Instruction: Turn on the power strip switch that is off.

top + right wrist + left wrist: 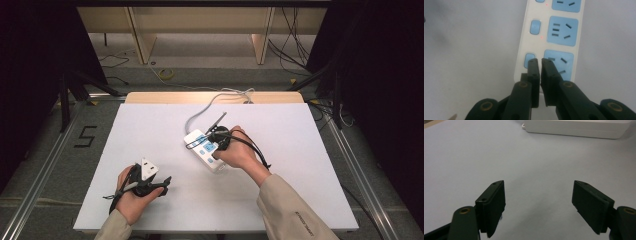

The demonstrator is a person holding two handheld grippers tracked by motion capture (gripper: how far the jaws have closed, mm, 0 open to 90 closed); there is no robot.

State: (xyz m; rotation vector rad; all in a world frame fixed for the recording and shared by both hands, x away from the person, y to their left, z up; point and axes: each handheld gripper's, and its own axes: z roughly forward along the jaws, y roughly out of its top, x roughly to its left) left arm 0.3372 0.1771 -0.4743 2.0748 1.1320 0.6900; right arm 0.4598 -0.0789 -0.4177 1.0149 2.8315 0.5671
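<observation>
A white power strip with blue sockets and blue switches lies near the middle of the white table, its grey cord running to the far edge. My right gripper is above the strip. In the right gripper view it is shut with nothing between its jaws, its tips over the nearest blue switch and socket of the strip. My left gripper rests near the front left, jaws wide open. In its own view it is open over bare table, the strip's side far ahead.
The white tabletop has free room on the left and at the back right. Beyond the table are wooden table legs, cables on the floor and a "5" marked on the floor at left.
</observation>
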